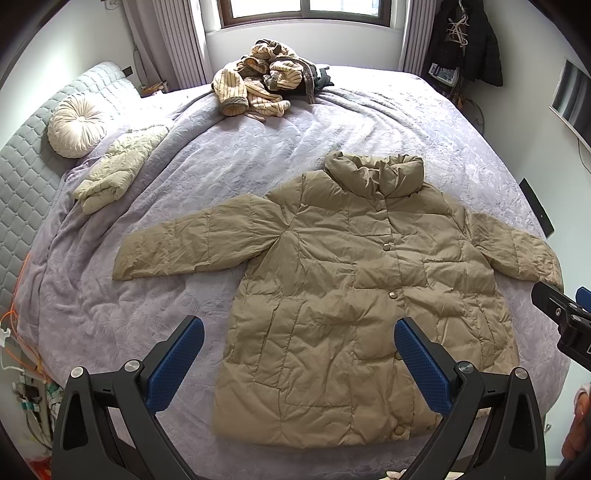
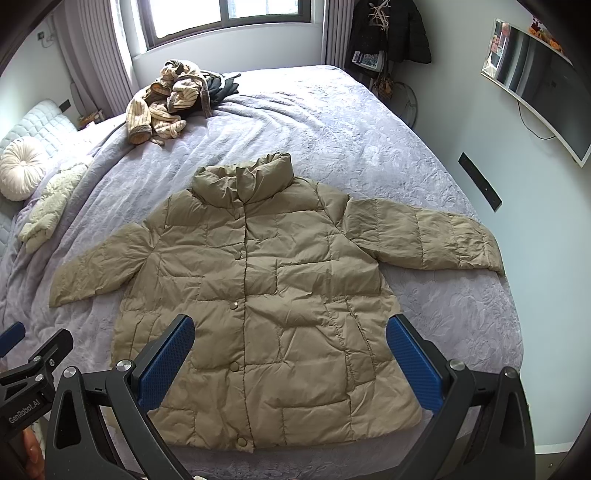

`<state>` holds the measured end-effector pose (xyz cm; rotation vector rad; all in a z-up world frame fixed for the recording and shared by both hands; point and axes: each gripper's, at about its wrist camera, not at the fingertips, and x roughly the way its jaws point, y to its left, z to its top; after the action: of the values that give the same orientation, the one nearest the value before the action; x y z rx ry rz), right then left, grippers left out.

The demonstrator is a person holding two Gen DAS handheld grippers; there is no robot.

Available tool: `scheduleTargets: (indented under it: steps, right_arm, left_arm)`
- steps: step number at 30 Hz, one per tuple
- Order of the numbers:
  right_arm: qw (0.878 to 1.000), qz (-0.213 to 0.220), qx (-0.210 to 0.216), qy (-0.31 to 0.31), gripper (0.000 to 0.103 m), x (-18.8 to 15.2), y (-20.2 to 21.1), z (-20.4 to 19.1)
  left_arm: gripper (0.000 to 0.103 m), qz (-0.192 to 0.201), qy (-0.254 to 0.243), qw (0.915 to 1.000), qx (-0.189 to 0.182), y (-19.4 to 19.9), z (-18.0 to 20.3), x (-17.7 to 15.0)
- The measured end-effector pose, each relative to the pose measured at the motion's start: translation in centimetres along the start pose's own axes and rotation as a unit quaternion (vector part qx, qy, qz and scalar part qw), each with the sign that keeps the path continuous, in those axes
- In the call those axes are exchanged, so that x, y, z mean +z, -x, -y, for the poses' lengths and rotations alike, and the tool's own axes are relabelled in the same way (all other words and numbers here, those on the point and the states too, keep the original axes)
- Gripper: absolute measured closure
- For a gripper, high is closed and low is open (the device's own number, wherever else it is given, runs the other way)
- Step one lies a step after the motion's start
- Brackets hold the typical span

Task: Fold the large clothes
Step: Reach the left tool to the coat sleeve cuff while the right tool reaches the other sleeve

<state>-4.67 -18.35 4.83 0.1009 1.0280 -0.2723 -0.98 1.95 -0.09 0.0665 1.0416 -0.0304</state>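
- Both claws stand wide apart and hold nothing: the left gripper (image 1: 299, 354) hangs over the lower left part of the coat, the right gripper (image 2: 290, 350) over its hem near the middle.
- Each claw is black, with two fingers faced in blue pads (image 1: 177, 365) of a fine dotted grain.
- One olive-tan puffer coat (image 1: 354, 288) lies flat and front-up on the bed, near its foot edge, with both sleeves spread out to the sides.
- Its thin, slightly shiny shell is crinkled and stitched into blocky quilted panels, with a high padded collar (image 1: 373, 173) standing at the top.
- Five round snap buttons (image 2: 234, 304) run down the closed front in the right wrist view.
- Lavender bedspread (image 1: 258, 147) covers the bed, soft and matte, with a faint embossed leaf pattern and shallow wrinkles.
- One heap of clothes (image 1: 266, 77) sits at the far side under the window, with ribbed cream-and-brown striped fabric over darker pieces.
- One cream quilted garment (image 1: 118, 173) lies bunched near the headboard, beside one round pleated cushion (image 1: 75, 125).
- Grey quilted headboard (image 1: 26, 158), pale walls, one window (image 1: 306, 11) with two curtains, one dark coat (image 2: 391, 29) hanging in the corner, and one wall-mounted screen (image 2: 535, 85).
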Motion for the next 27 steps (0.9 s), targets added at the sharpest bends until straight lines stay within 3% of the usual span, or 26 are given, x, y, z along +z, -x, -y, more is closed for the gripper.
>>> scheduleTargets:
  steps: [6, 11, 17, 18, 27]
  right_arm:
    - [1.0, -0.002, 0.0, 0.0, 0.0, 0.2, -0.9, 0.5]
    - [1.0, -0.01, 0.002, 0.0, 0.0, -0.3, 1.1, -1.4]
    - [0.999, -0.032, 0.006, 0.005, 0.0, -1.1, -1.6, -2.3]
    - [0.999, -0.038, 0.01, 0.007, 0.0, 0.1, -2.3, -1.9]
    - [0.993, -0.094, 0.059, 0.033, 0.0, -0.1, -5.7, -5.9]
  left_arm:
    - [0.0, -0.003, 0.002, 1.0, -0.001, 0.0, -0.2, -0.4]
    - [0.0, -0.012, 0.013, 0.9998, -0.006, -0.4, -1.0, -1.1]
    - [0.0, -0.035, 0.021, 0.999, -0.02, -1.8, -2.0, -0.4]
    - [0.0, -0.04, 0.023, 0.9988, -0.019, -2.0, -2.2, -0.3]
    - [0.0, -0.094, 0.077, 0.9925, -0.018, -7.6, -8.6, -0.6]
